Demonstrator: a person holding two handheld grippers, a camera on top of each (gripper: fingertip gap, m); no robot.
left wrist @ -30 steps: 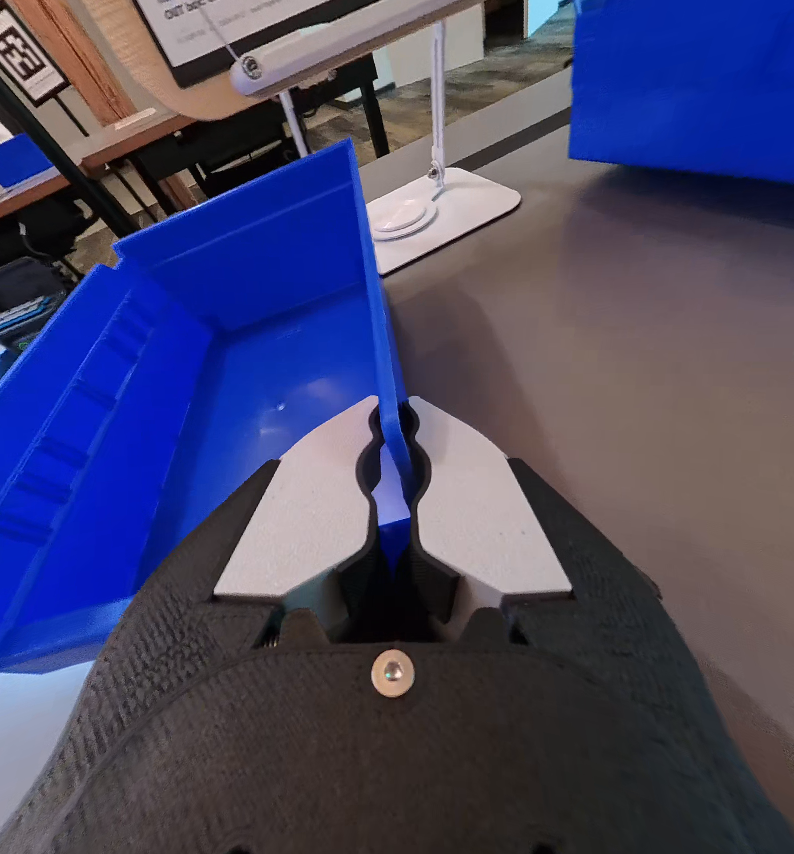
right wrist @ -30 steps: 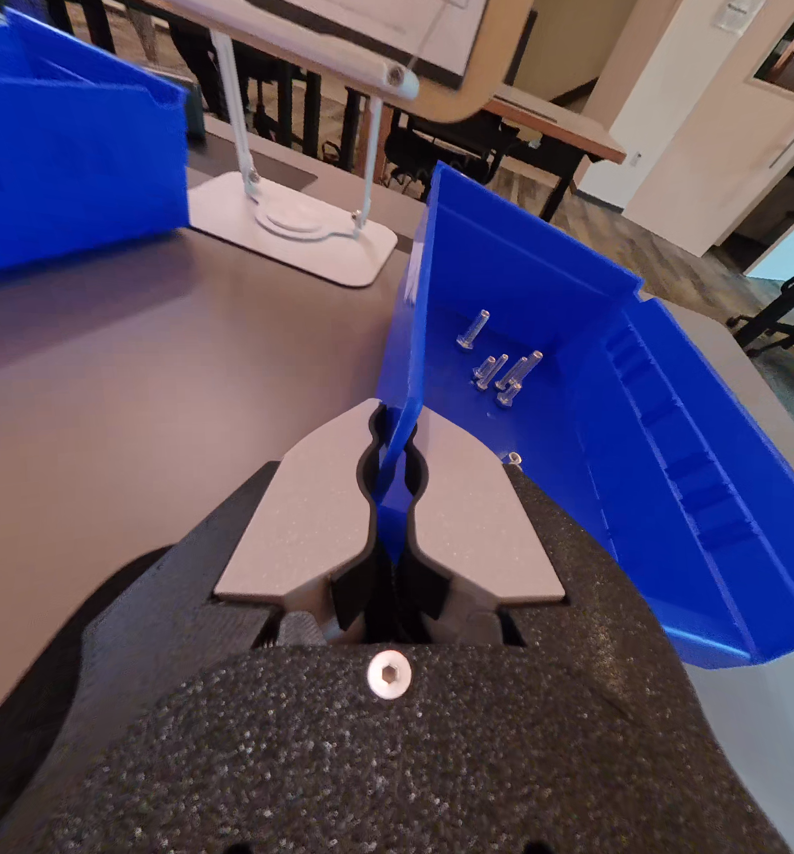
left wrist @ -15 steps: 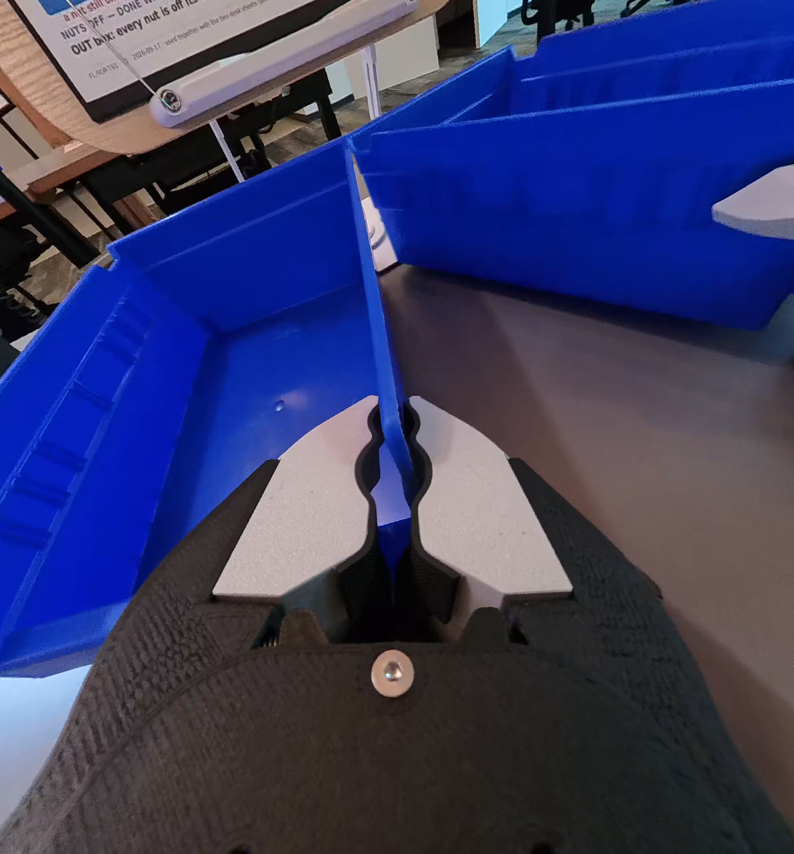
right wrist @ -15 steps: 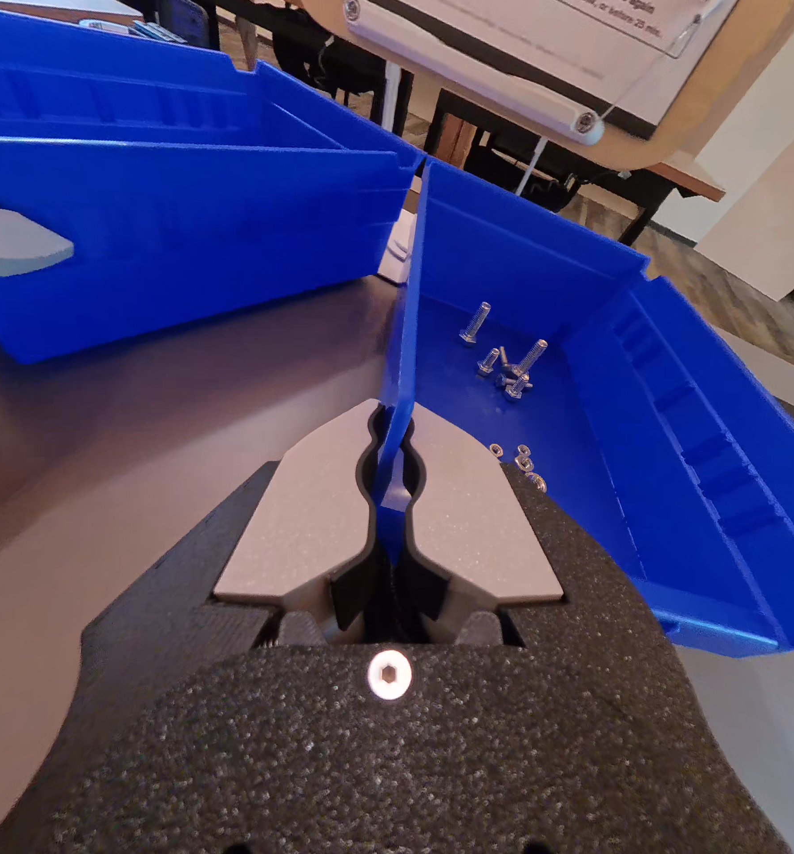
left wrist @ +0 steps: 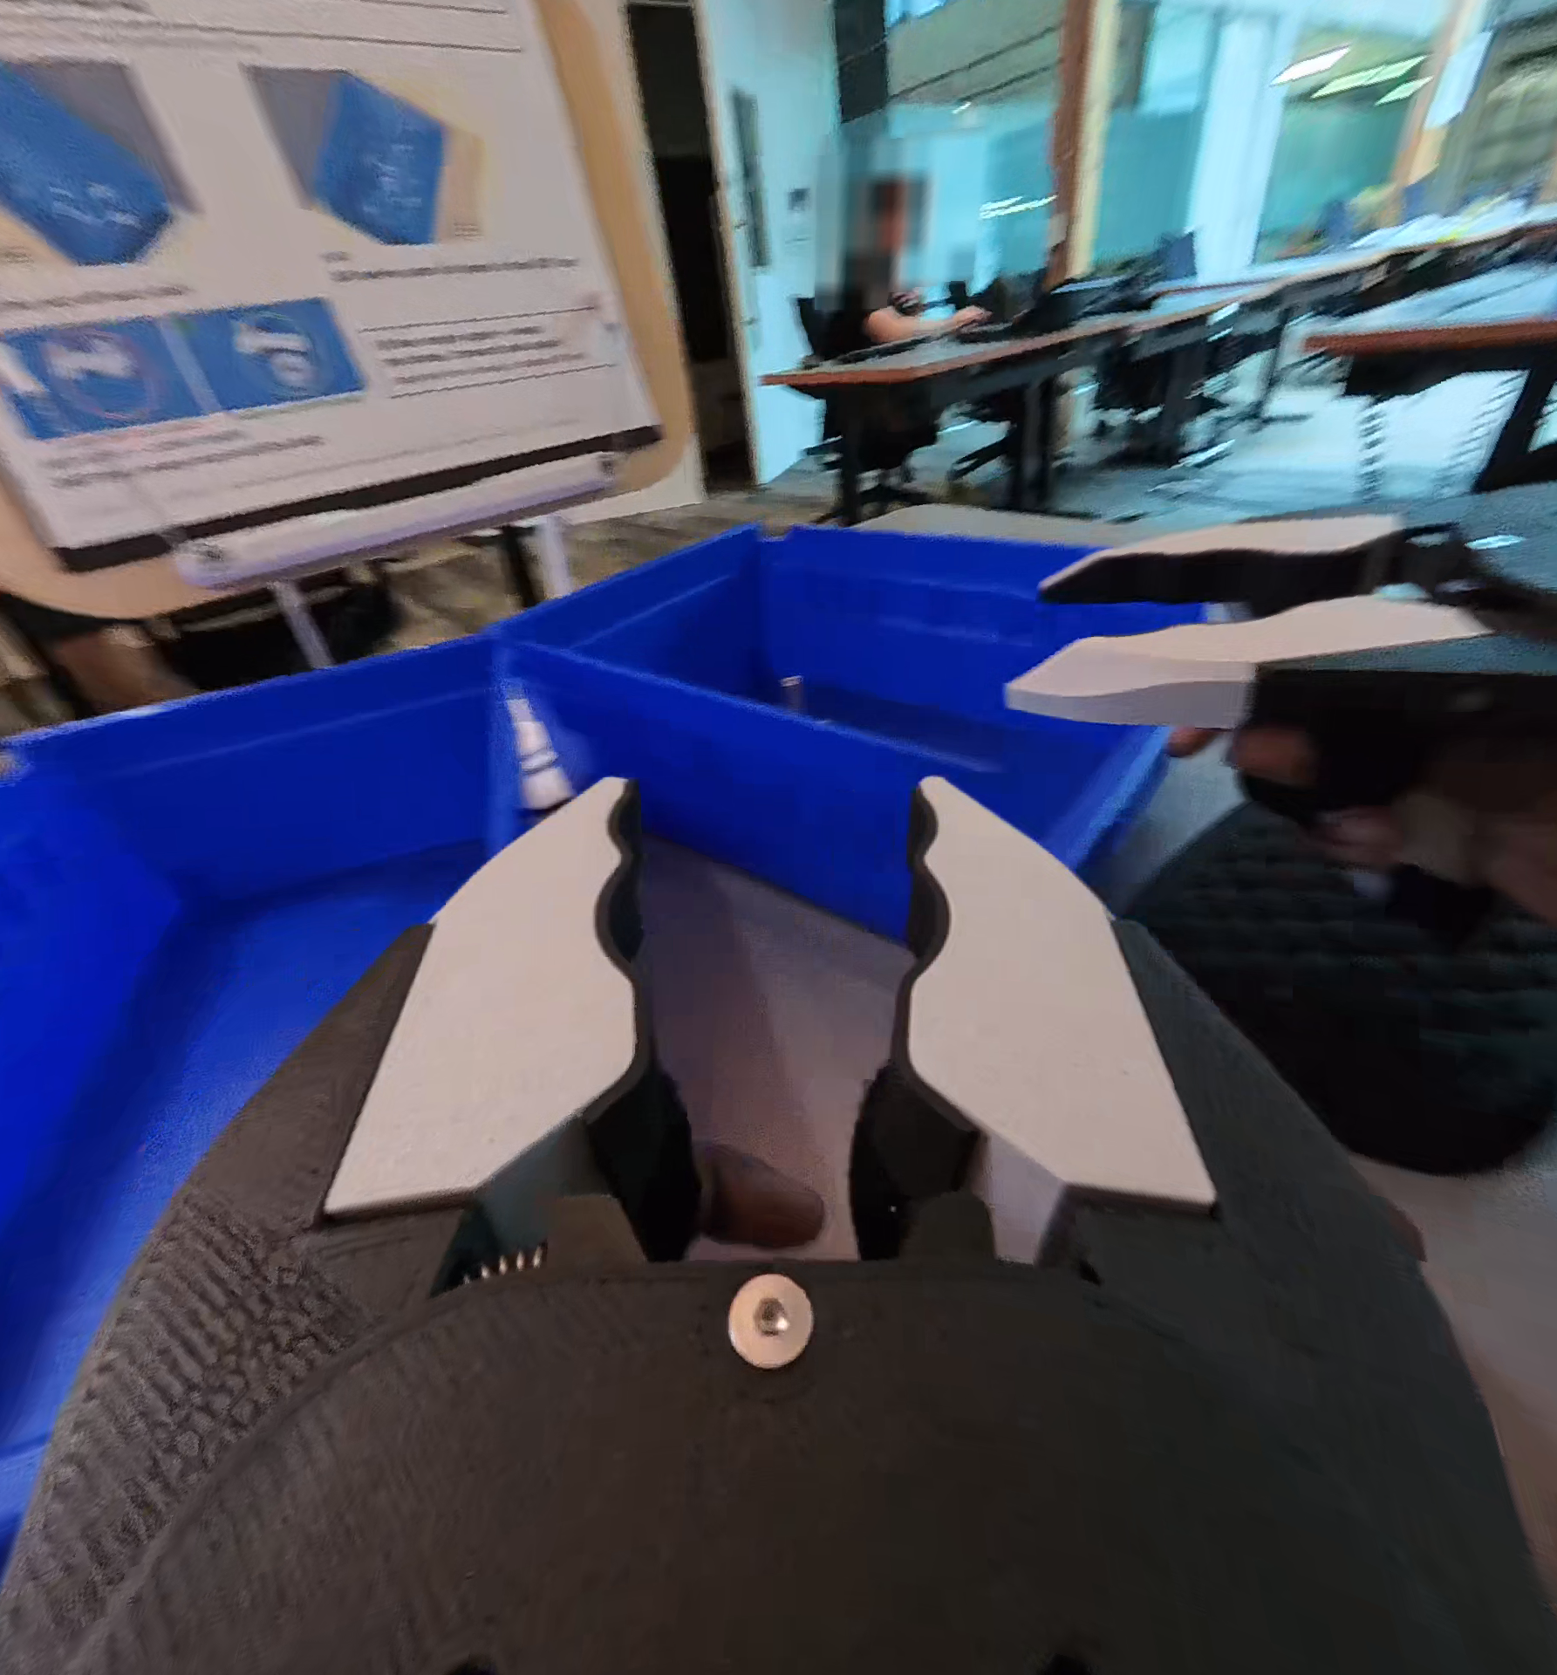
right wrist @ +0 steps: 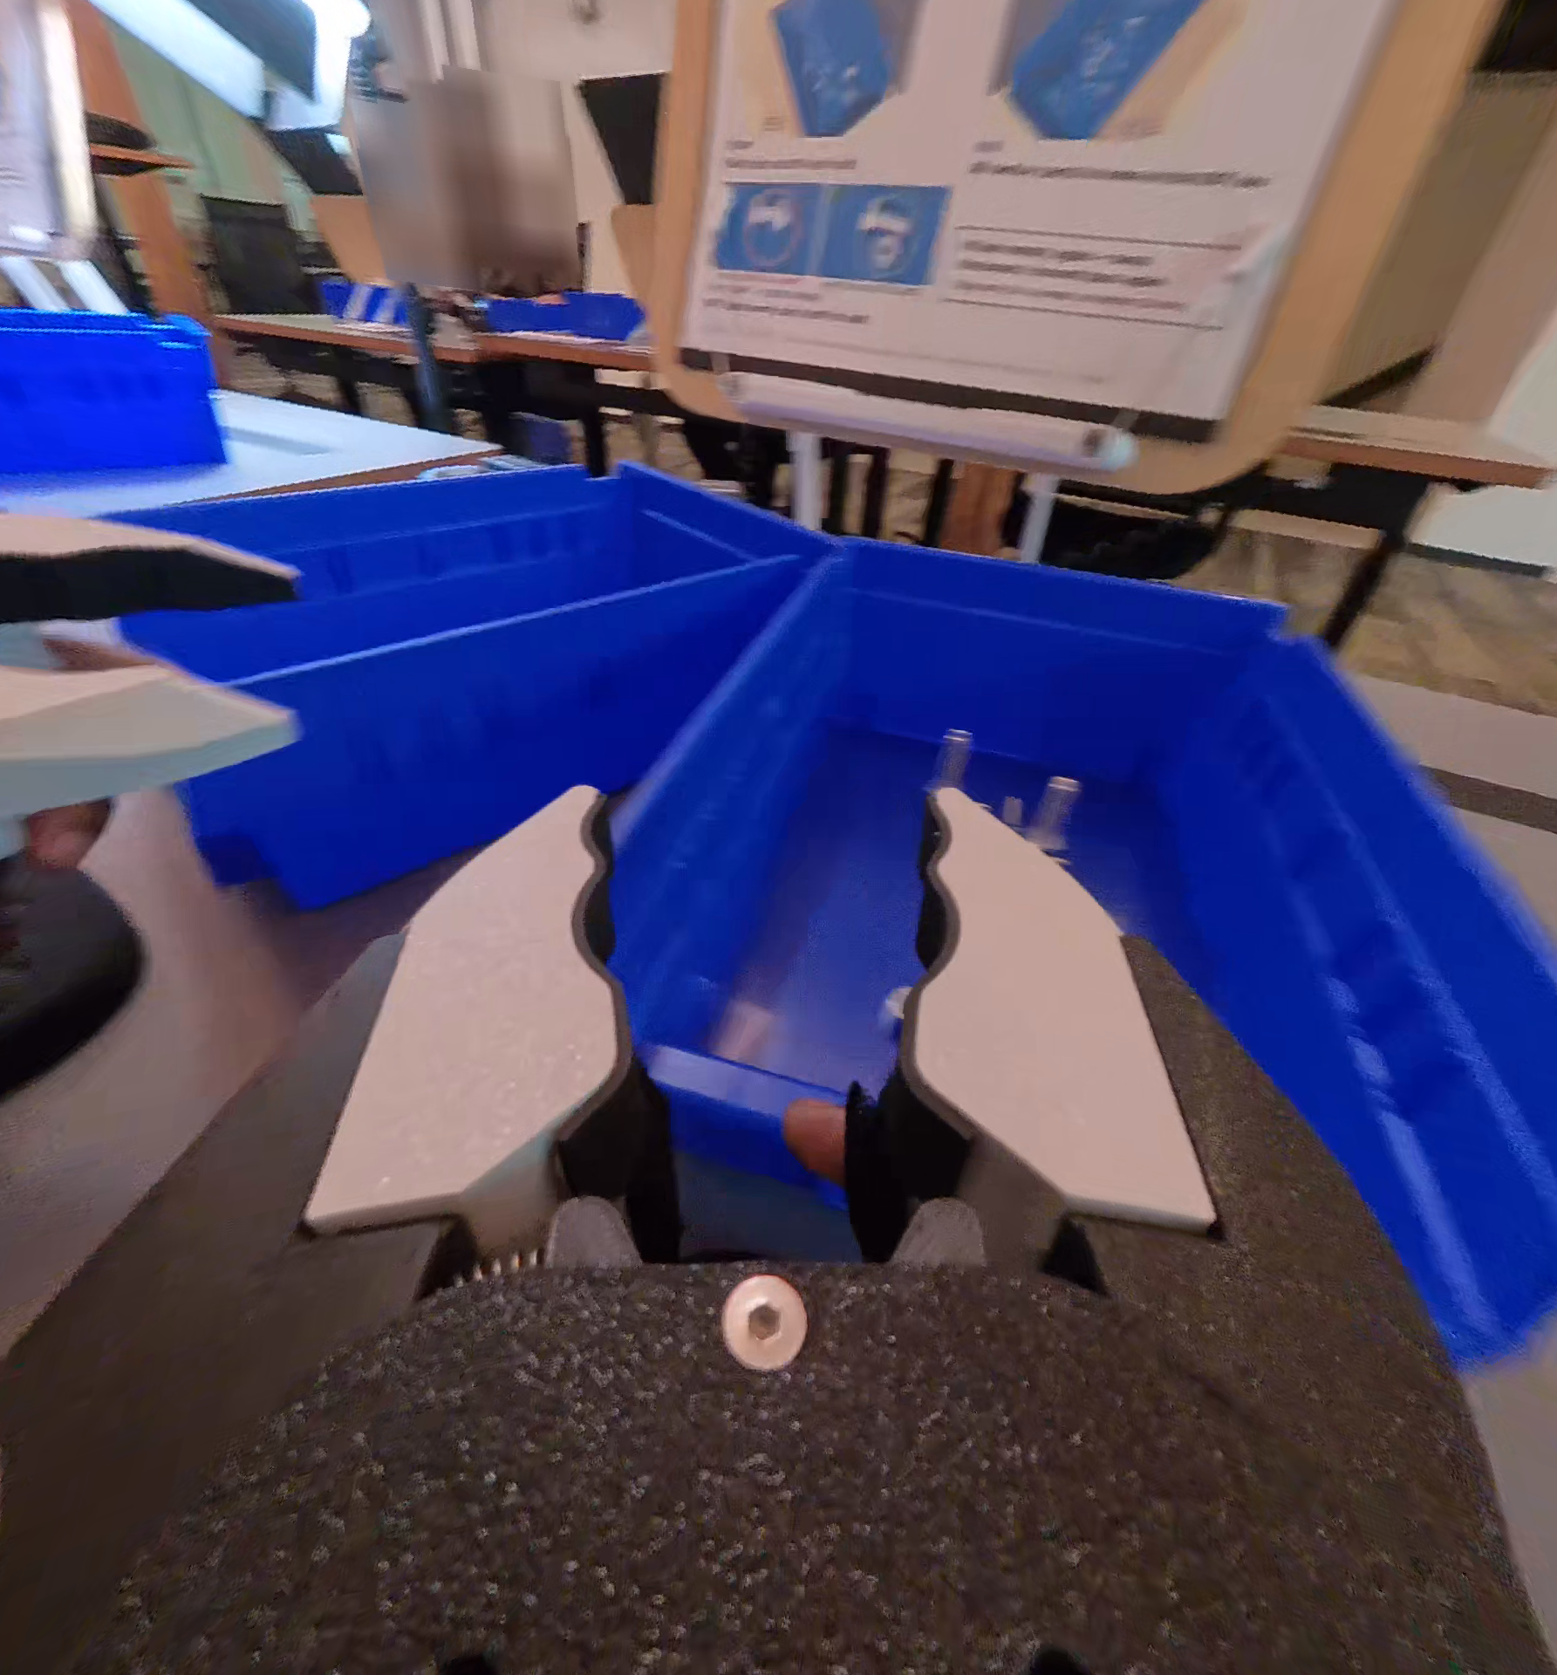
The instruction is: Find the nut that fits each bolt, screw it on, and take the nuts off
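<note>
The left gripper (left wrist: pixel 770 843) hung with its jaws spread wide and empty over the grey worktop (left wrist: pixel 756 988), just short of two blue bins (left wrist: pixel 213 816) set side by side. The right gripper (right wrist: pixel 761 847) also had its jaws wide apart, holding nothing, poised over the near end of the bin (right wrist: pixel 1300 861) that held the bolts (right wrist: pixel 1055 802). Small blurred metal pieces, perhaps nuts (right wrist: pixel 743 1029), lay near that bin's front lip.

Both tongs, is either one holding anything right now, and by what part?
Nothing is held. The left tongs and right tongs are both open, with no bin wall or bolt between their fingers.
</note>
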